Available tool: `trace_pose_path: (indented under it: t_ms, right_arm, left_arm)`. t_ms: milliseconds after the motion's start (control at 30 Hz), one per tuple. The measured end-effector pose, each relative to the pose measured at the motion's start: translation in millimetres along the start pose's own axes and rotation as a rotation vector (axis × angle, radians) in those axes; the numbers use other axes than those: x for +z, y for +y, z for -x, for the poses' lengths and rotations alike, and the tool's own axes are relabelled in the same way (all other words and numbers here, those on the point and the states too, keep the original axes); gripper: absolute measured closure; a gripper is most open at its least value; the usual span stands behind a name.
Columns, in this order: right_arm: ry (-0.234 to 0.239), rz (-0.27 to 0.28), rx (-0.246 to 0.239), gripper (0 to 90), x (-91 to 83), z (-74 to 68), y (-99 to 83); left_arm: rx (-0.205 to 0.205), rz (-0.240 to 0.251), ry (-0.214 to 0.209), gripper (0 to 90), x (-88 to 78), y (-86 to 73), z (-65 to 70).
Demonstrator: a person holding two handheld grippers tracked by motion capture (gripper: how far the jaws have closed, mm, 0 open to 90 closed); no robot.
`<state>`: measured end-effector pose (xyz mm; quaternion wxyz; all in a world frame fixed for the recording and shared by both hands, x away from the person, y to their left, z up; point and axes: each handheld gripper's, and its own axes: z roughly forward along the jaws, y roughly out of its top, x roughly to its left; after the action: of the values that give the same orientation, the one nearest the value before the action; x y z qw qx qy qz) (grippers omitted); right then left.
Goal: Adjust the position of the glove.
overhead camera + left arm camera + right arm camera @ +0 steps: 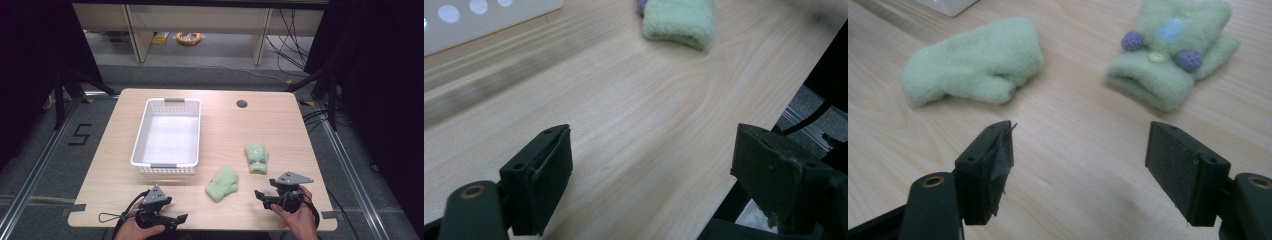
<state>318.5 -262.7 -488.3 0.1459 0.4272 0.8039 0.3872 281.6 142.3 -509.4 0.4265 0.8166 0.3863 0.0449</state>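
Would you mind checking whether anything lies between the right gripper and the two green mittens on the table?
Nothing visible does. The right gripper has its jaws open over bare wood, with the plain mitten ahead on one side and the decorated mitten on the other. The white basket sits beyond them, off that path.

Both hands grip from below: the left gripper [181, 218] points sideways toward the right gripper [259, 194], which points back at it; each gripper's jaws stand wide apart, empty.

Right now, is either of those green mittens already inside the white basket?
No. Both mittens, the plain one and the decorated one, lie on the table to the right of the white basket.
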Motion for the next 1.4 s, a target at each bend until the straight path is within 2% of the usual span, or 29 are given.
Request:
trace_pose_path:
  t_ms: [100,167,267,300,367,400,433,467,500,633,667,700,733,767,833,867,900,933,1000,1067,1100,1167,1200,1233,1300,1367,1400]
  right_arm:
    - [0.010,-0.023,-0.032,28.7,0.1,2.0,0.2]
    - [0.015,-0.023,-0.034,30.5,-0.5,1.6,0.3]
    - [-0.007,-0.014,-0.026,32.7,-0.7,-1.2,0.5]
    - [0.006,-0.004,-0.035,33.5,-0.2,-0.4,0.9]
    - [-0.009,-0.002,0.003,34.3,-1.4,-4.1,0.9]
    - [-0.006,0.002,-0.018,35.4,-1.3,-2.9,1.7]
    - [-0.006,0.002,-0.018,35.4,-1.3,-2.9,1.7]
    - [-0.002,0.013,-0.030,37.1,-1.3,-2.0,2.9]
    - [0.008,0.019,-0.034,38.0,-1.2,-1.8,3.5]
    - [0.027,0.015,-0.054,40.4,-0.8,-3.9,5.2]
    - [0.036,0.014,-0.023,40.6,-0.2,-7.2,5.1]
    - [0.028,0.016,-0.050,41.1,-0.3,-6.3,5.8]
    - [0.036,0.017,-0.048,41.8,0.0,-7.6,6.4]
    - [0.049,0.018,-0.059,42.3,0.7,-7.0,7.1]
    - [0.040,0.018,-0.054,42.3,0.7,-9.0,8.1]
    - [0.044,0.025,-0.073,42.5,1.6,-9.1,10.7]
    - [0.048,0.017,-0.058,42.5,1.1,-10.5,11.9]
    - [0.050,0.022,-0.068,42.9,1.8,-10.4,13.1]
    - [0.054,0.030,-0.066,43.9,3.6,-12.6,15.7]
    - [0.058,0.022,-0.064,44.8,4.9,-14.8,18.7]
    - [0.061,0.027,-0.085,45.7,6.5,-13.5,21.8]
    - [0.057,0.037,-0.092,46.7,8.4,-13.8,23.9]
    - [0.072,0.014,-0.081,49.0,11.6,-15.8,28.6]
    - [0.075,0.018,-0.086,50.4,14.7,-16.4,30.5]
    - [0.072,0.013,-0.085,50.8,16.0,-17.5,32.0]
    - [0.078,0.012,-0.127,53.4,23.7,-18.6,38.9]
    - [0.084,0.000,-0.113,53.7,25.2,-20.4,41.0]
  left_arm:
    - [0.001,0.002,0.000,16.2,0.1,0.1,-0.2]
    - [-0.001,0.002,0.000,16.2,-0.2,0.3,-0.1]
    - [0.008,-0.004,0.001,16.2,-0.2,0.4,-1.2]
    - [0.008,-0.004,0.001,16.3,-0.2,0.4,-1.2]
    - [0.010,-0.005,0.000,16.3,0.0,0.4,-1.2]
    - [0.010,-0.006,0.000,16.2,0.2,0.4,-1.2]
    - [0.010,-0.007,0.001,16.2,0.3,0.4,-1.2]
    - [0.011,-0.005,0.002,16.3,0.5,0.7,-1.1]
    - [-0.012,0.019,0.001,16.3,2.2,0.6,0.7]
    - [-0.009,0.010,-0.004,16.3,2.2,2.5,1.7]
    - [-0.008,0.022,-0.001,16.3,3.2,2.6,2.3]
    - [-0.006,0.024,-0.002,16.3,3.5,3.0,2.5]
    - [0.004,0.016,-0.002,16.3,3.3,3.4,2.1]
    - [-0.005,0.021,0.001,16.3,4.0,4.2,3.2]
    - [-0.001,0.016,-0.008,16.4,4.3,5.2,3.0]
    - [-0.003,0.032,-0.007,16.6,6.3,7.0,4.6]
    - [-0.003,0.032,-0.007,16.7,6.3,7.0,4.6]
    - [0.004,0.022,-0.017,16.8,7.3,9.7,4.9]
    - [0.000,0.041,-0.012,18.5,10.9,11.3,7.6]
    - [0.009,0.039,-0.015,19.3,12.1,12.2,7.8]
    - [0.014,0.039,-0.027,20.5,18.4,15.8,10.2]
    - [0.022,0.035,-0.029,23.5,21.2,17.8,11.3]
    - [0.030,0.032,-0.033,25.3,23.8,20.1,11.9]
    - [0.022,0.032,-0.045,27.2,26.2,22.6,12.7]
    - [0.026,0.045,-0.042,29.5,30.9,26.4,14.0]
    - [0.029,0.038,-0.038,32.5,33.3,30.2,14.9]
    - [0.059,0.041,-0.045,34.8,36.4,35.1,14.0]
